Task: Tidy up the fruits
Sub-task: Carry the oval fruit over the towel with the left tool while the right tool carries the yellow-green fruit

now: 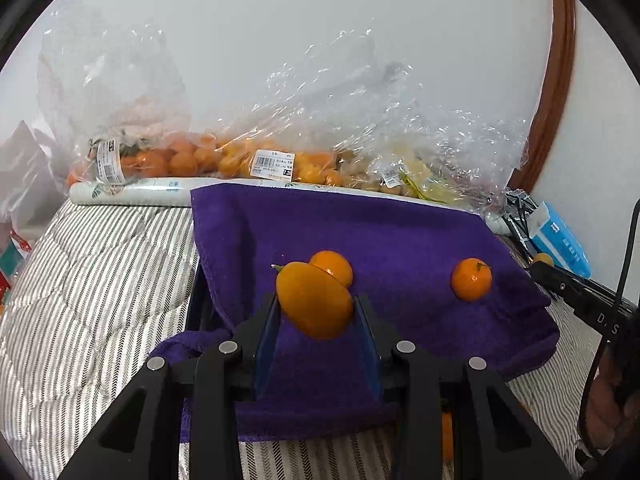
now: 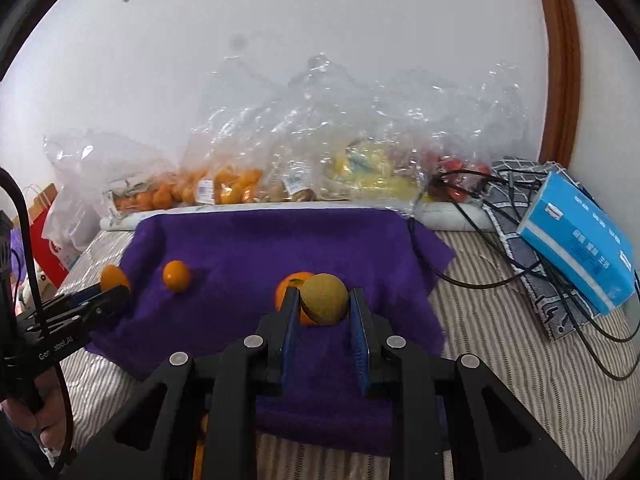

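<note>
My left gripper (image 1: 316, 304) is shut on an oval orange fruit (image 1: 314, 300), held just above the purple towel (image 1: 400, 232). Right behind it a small mandarin (image 1: 332, 266) lies on the towel, and another mandarin (image 1: 471, 279) lies to the right. My right gripper (image 2: 325, 296) is shut on a round tan-yellow fruit (image 2: 324, 299) over the same towel (image 2: 260, 240), with a mandarin (image 2: 290, 288) right behind it. In the right wrist view the left gripper (image 2: 116, 290) with its orange fruit (image 2: 114, 278) is at the towel's left edge, near a mandarin (image 2: 176, 275).
Clear plastic bags of oranges (image 1: 192, 160) and other fruit (image 2: 368, 164) line the wall behind the towel, beside a rolled paper (image 1: 132, 192). A blue tissue box (image 2: 580, 240) and black cables (image 2: 500, 280) lie at the right on striped bedding (image 1: 100, 272).
</note>
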`<state>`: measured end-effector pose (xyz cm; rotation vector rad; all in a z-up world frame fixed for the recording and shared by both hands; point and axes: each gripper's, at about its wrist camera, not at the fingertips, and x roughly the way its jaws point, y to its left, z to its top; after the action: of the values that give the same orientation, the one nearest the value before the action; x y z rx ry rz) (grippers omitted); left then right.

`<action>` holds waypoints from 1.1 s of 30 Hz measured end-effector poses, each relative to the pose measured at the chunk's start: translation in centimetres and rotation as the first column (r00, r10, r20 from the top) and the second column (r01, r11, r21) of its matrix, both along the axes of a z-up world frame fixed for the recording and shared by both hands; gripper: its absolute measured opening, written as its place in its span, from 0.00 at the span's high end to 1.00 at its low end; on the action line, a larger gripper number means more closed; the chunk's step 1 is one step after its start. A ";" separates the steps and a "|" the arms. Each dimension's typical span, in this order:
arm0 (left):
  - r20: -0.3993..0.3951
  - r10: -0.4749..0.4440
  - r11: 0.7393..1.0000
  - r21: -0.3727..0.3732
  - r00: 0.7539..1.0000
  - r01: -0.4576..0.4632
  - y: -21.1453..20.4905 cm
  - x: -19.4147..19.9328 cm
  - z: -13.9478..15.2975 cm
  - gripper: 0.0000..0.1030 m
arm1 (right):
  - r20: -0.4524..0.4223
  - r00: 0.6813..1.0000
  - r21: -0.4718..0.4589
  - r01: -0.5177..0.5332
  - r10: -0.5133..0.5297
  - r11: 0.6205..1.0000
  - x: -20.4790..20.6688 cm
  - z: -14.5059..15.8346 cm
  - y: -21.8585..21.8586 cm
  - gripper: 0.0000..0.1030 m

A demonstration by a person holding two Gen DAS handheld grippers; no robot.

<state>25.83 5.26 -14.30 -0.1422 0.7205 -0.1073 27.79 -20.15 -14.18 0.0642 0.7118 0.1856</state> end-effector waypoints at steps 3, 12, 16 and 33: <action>-0.005 0.002 1.000 -0.012 1.000 -0.002 0.2 0.3 -0.2 0.66 | -0.001 1.000 0.009 0.016 -0.016 1.000 0.2 -0.2 -0.6 0.76; -0.027 0.002 1.000 -0.012 1.000 -0.002 0.3 0.8 -1.0 0.66 | -0.038 0.999 0.008 0.004 -0.004 1.000 0.7 -1.3 -0.2 0.76; -0.041 -0.002 1.000 -0.011 0.999 0.001 0.2 0.9 -1.3 0.66 | -0.048 0.999 -0.010 -0.015 0.015 1.000 0.6 -1.7 0.5 0.76; -0.078 -0.010 1.000 -0.012 0.997 0.009 0.0 1.3 -2.0 0.66 | -0.118 0.992 -0.040 -0.050 0.045 0.998 1.0 -3.6 1.9 0.76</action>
<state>27.15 5.21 -16.32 -0.1545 0.7983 -0.1155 28.76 -18.20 -17.73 0.0175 0.8346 0.2135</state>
